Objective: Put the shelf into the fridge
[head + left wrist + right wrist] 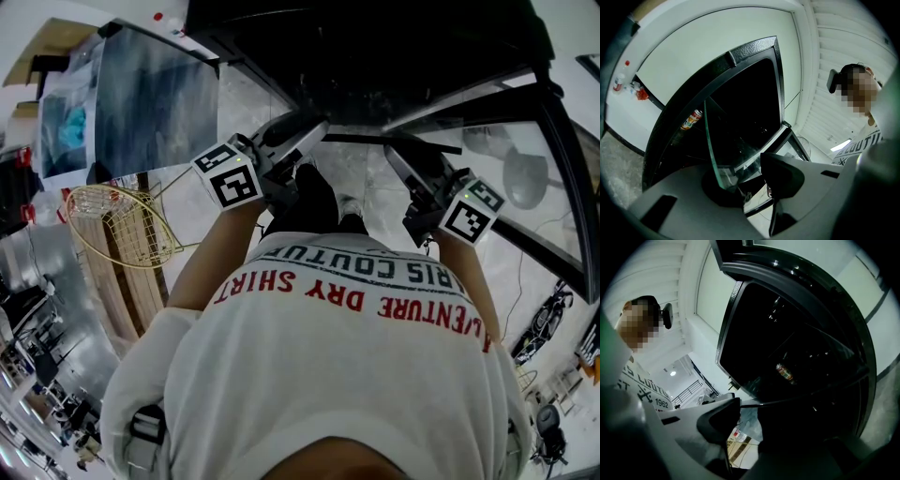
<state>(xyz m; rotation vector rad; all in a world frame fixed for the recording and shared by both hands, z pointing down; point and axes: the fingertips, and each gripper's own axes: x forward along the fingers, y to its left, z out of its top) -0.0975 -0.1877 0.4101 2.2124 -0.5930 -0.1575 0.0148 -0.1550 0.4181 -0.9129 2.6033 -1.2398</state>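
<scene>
I hold a clear glass shelf [375,140] between both grippers in front of the open black fridge [375,56]. My left gripper [314,133] is shut on the shelf's left side. In the left gripper view the greenish glass edge [712,145] runs down into the left gripper [744,182], with the dark fridge opening [745,103] beyond. My right gripper [396,157] holds the right side. In the right gripper view the thin shelf edge [797,397] passes between the jaws of the right gripper [750,414], and the pads close on it.
A drink can [691,119] [785,372] stands inside the dark fridge. The fridge's glass door [539,187] hangs open at the right. A gold wire basket [117,225] sits at the left on the floor. My own white shirt [328,356] fills the lower head view.
</scene>
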